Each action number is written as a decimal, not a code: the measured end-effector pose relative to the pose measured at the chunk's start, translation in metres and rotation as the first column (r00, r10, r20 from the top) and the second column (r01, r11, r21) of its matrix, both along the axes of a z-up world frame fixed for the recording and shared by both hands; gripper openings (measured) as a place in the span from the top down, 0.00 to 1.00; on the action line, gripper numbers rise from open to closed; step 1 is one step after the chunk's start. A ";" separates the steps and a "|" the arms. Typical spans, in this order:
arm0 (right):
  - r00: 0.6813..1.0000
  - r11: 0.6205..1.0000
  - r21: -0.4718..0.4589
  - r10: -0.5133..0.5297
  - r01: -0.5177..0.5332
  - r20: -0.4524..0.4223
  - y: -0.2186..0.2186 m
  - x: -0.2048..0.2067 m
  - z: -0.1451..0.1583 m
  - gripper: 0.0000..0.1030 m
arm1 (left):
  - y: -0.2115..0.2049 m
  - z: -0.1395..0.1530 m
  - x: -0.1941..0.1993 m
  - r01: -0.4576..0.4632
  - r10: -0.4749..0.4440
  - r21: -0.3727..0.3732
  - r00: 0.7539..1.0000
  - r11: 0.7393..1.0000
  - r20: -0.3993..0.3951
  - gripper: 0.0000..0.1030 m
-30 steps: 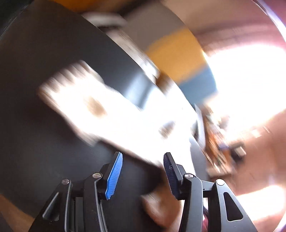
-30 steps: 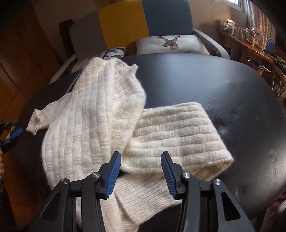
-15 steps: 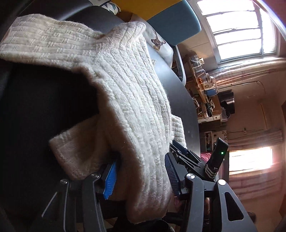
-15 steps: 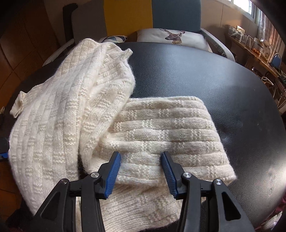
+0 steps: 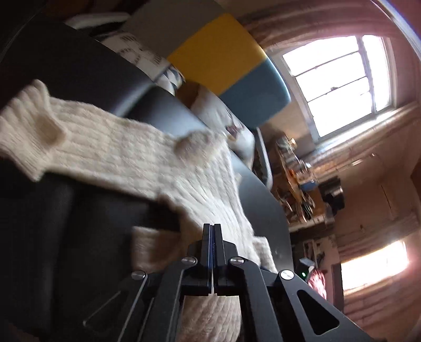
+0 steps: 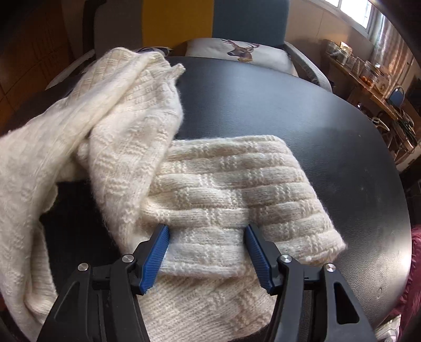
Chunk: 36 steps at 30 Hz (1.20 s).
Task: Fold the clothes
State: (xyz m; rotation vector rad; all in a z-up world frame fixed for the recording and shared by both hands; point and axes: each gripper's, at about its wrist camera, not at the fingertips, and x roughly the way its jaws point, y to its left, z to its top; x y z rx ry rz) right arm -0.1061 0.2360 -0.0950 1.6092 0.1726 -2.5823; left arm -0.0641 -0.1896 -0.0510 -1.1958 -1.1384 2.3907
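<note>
A cream knitted sweater (image 6: 215, 189) lies crumpled on a black round table (image 6: 329, 126). Its right part is folded flat, and its left part is bunched and raised. My right gripper (image 6: 208, 252) is open, its blue pads (image 6: 158, 252) on either side of the near edge of the folded part. In the left wrist view the sweater (image 5: 126, 155) stretches from a sleeve cuff at the far left down to my left gripper (image 5: 211, 231). That gripper's jaws are pressed together on the knit, and cloth hangs below them.
An armchair with a grey, yellow and blue back (image 6: 210, 18) stands behind the table and holds a deer-print pillow (image 6: 236, 52). A cluttered wooden shelf (image 6: 368, 76) runs along the right wall under a bright window (image 5: 336, 79). The table's right half is bare black surface.
My left gripper has shut on the sweater, which lay between its open jaws half a second ago. The right gripper has come closer over the folded edge. The left part of the sweater has bunched up.
</note>
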 end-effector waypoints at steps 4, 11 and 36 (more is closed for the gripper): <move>0.999 0.999 -0.020 -0.032 0.032 0.000 0.018 -0.002 0.000 0.40 | -0.047 -0.019 0.013 -0.056 0.064 -0.099 0.995 0.993 0.077 1.00; 0.996 0.996 -0.015 -0.085 0.085 -0.018 0.017 -0.002 0.000 0.35 | 0.009 -0.041 0.060 0.238 -0.232 -0.088 0.970 0.967 0.071 0.80; 0.997 0.997 0.038 -0.073 0.072 0.038 0.041 -0.020 0.007 0.28 | -0.083 0.060 0.070 -0.057 0.030 -0.143 0.983 0.988 -0.183 0.94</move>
